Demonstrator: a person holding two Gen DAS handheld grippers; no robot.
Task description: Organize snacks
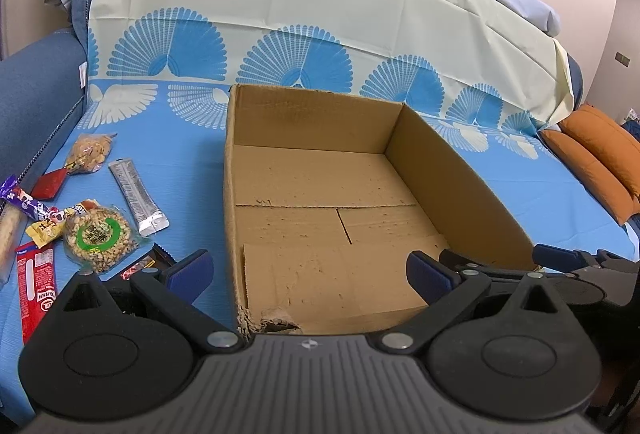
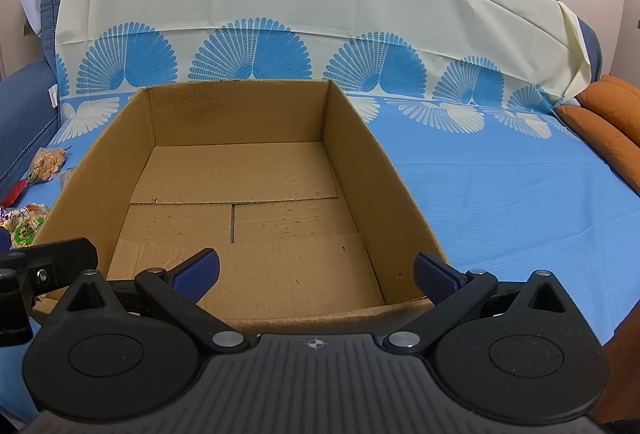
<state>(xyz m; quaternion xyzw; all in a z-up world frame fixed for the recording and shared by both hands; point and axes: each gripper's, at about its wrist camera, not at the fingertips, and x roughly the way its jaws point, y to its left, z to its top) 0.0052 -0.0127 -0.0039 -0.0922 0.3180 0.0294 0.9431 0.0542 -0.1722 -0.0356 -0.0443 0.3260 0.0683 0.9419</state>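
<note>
An empty open cardboard box sits on the blue patterned cloth. Left of it lie several snacks: a round peanut cake, a silver stick pack, a bag of crackers, a red bar and a purple wrapper. My left gripper hangs open over the box's near-left corner, holding nothing. My right gripper hangs open over the box's near edge, also holding nothing. The right gripper's fingertips show at the right of the left wrist view.
The cloth covers a blue sofa seat and backrest. Orange cushions lie at the right end. A blue armrest rises on the left behind the snacks. Bare cloth stretches right of the box.
</note>
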